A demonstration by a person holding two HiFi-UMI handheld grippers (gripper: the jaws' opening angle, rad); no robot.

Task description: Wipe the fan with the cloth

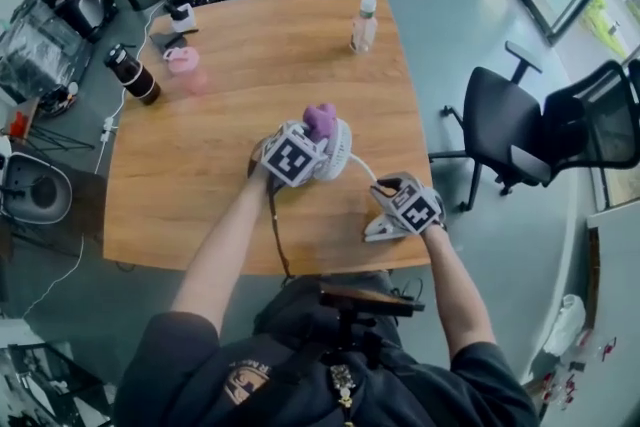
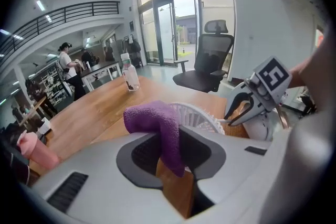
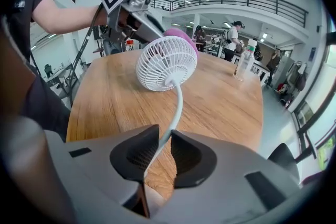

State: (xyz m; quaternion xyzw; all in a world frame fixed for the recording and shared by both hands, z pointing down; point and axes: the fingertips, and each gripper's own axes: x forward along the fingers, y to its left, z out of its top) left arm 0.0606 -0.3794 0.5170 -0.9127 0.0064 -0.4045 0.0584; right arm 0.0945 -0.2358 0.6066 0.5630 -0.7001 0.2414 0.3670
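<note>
A small white fan with a round grille stands on a thin white stem over the wooden table. My right gripper is shut on that stem low down, near the table's front edge. My left gripper is shut on a purple cloth, which drapes over its jaws and rests at the top of the fan's grille. In the head view the cloth sits above the fan, with the left gripper just left of it.
A clear bottle stands at the table's far right. A pink cup, a dark flask and a small device are at the far left. Black office chairs stand to the right, and people move in the background.
</note>
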